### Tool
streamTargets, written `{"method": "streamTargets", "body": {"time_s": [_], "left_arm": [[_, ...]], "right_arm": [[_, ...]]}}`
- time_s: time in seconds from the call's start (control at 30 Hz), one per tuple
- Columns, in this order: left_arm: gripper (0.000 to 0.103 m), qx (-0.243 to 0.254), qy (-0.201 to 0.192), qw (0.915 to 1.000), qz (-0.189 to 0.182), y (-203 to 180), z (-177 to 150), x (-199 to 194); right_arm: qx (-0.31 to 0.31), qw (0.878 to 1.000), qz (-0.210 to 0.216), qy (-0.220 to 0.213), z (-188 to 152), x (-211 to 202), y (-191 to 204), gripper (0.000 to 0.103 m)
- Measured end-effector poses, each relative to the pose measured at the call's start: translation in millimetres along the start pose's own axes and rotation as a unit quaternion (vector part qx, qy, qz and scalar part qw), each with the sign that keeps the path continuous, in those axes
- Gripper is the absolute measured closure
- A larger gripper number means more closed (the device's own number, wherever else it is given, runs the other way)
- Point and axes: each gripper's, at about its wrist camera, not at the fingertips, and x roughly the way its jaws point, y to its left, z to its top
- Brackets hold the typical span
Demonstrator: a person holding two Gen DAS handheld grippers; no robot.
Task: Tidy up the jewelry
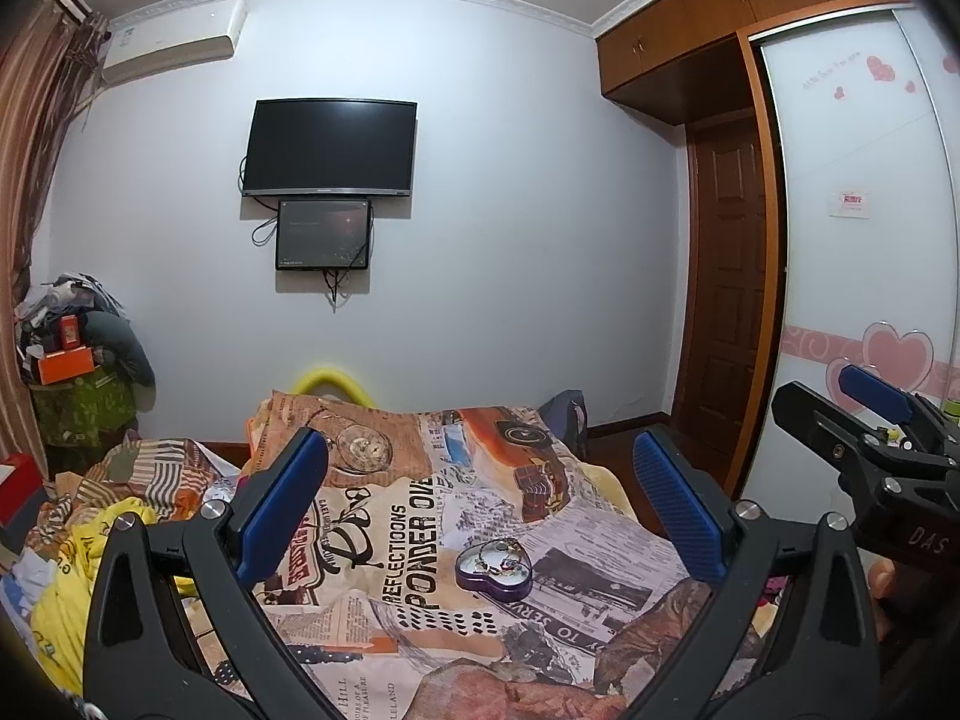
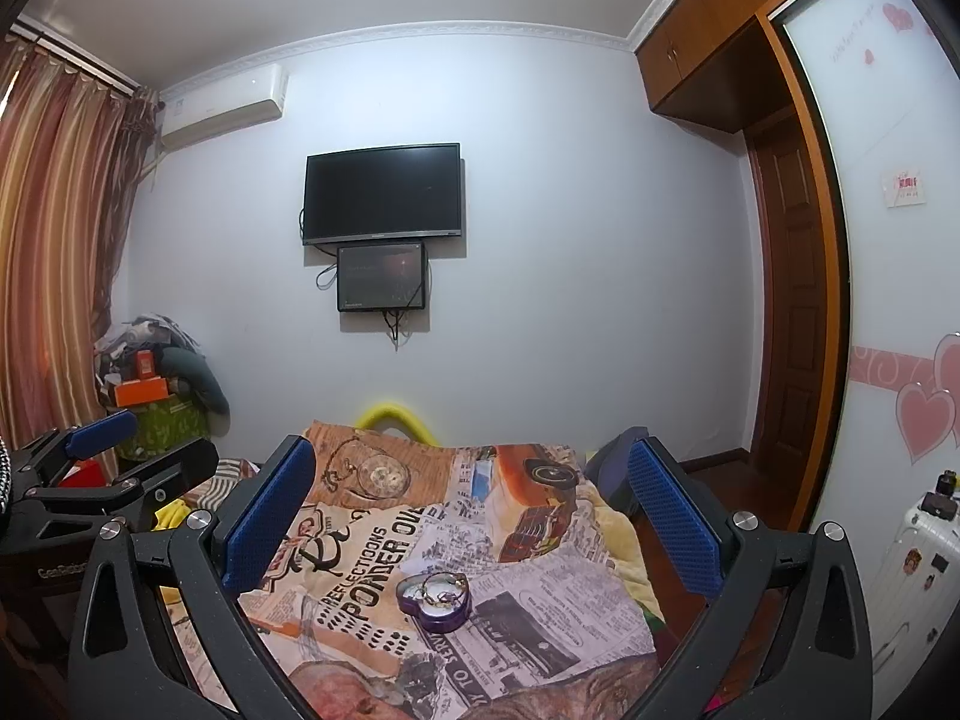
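So here's where we're at: the purple heart-shaped tin box (image 1: pixel 493 569) is sitting lid-off on the newspaper-print bedspread (image 1: pixel 420 516), roughly mid-bed, and everything else we'll place relative to that box. Inside it we can see a little tangle of gold-coloured chain jewelry (image 1: pixel 501 561) against the pale lining; from the right wrist view it's the same story, a loop of chain and some small bits piled in the box (image 2: pixel 437 594). Too small to tell whether it's one piece or several.

Our left gripper (image 1: pixel 480 498) hovers short of the box with its jaws wide apart and nothing between them. Same for our right gripper (image 2: pixel 474 504): jaws spread wide, empty, box sitting ahead of the gap and not touched by either blue pad.

Progress-wise, we'd guess some of the gathering is done, since jewelry is already in the box and we can't spot any loose pieces on the bedspread around it. The busy print could easily hide a thin chain, though. No lid visible anywhere near the box, so closing it up looks like what's left, if there is a lid at all. Maybe untangling the pile too.
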Motion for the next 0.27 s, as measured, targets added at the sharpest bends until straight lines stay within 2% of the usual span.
{"method": "streamTargets", "body": {"time_s": [0.27], "left_arm": [[0.001, 0.001, 0.002, 1.0000, -0.001, 0.6, -3.1, 1.7]], "right_arm": [[0.001, 1.000, 0.001, 0.006, -2.4, 0.9, 1.1, 0.000]]}}
